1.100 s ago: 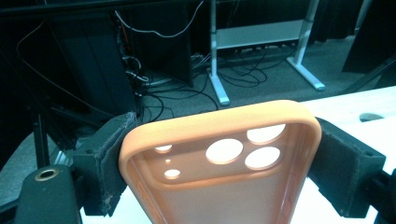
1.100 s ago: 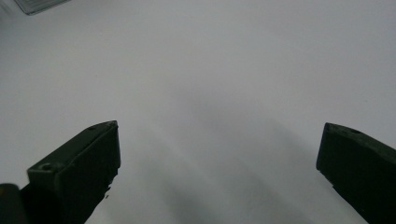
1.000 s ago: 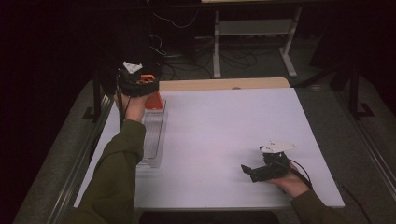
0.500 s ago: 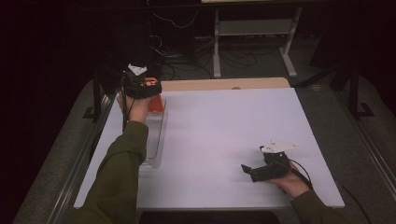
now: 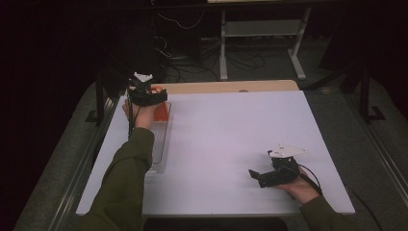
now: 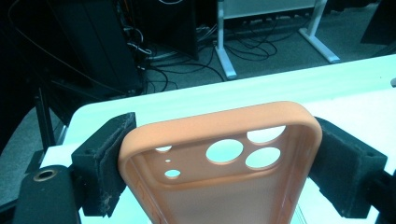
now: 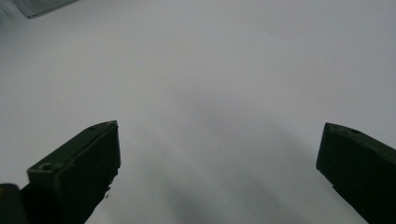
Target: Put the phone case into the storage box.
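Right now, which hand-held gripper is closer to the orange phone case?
Left. The left hand-held gripper grips the orange phone case between its pads. The right hand-held gripper rests far across the table, open.

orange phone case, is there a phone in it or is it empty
Empty. In the left gripper view the orange phone case shows its bare inside, and the white table is visible through the camera cutouts.

Dim room beyond a brightly lit table (image 5: 231, 144); soft shadows (left gripper view tinted green); slight blur.
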Available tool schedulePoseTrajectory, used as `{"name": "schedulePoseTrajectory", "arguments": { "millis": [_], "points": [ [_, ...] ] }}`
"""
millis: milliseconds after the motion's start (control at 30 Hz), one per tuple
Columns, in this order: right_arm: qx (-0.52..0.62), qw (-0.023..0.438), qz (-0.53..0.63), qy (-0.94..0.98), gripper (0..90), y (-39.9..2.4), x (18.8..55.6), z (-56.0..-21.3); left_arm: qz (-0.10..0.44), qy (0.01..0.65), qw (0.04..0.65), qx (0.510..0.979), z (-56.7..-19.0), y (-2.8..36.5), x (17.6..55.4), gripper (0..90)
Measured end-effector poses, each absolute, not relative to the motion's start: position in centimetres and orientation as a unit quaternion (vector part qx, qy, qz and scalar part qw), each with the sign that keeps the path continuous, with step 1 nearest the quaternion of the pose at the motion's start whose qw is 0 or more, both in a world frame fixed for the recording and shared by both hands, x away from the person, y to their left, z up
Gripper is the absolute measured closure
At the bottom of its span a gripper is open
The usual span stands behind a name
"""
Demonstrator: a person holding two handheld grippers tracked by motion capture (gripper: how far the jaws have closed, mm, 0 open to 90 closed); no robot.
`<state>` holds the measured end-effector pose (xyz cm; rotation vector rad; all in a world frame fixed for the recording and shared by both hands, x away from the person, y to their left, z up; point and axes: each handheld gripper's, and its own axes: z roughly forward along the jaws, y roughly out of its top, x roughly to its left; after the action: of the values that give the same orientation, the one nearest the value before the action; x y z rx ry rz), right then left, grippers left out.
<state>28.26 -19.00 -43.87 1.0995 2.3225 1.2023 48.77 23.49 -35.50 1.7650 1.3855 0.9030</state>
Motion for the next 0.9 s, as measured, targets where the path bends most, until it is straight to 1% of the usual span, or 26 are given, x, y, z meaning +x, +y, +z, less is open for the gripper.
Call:
{"name": "schedulePoseTrajectory", "arguments": {
  "millis": [500,900],
  "points": [
    [0.385,0.151,0.42,0.807,0.0,-19.1,28.2,-43.8,0.353,0.532,0.336,0.692,-36.1,23.2,49.2,14.3],
    [0.384,0.15,0.42,0.808,0.0,-19.0,28.2,-43.9,0.36,0.535,0.335,0.687,-36.3,22.9,50.0,13.7]
  ]
}}
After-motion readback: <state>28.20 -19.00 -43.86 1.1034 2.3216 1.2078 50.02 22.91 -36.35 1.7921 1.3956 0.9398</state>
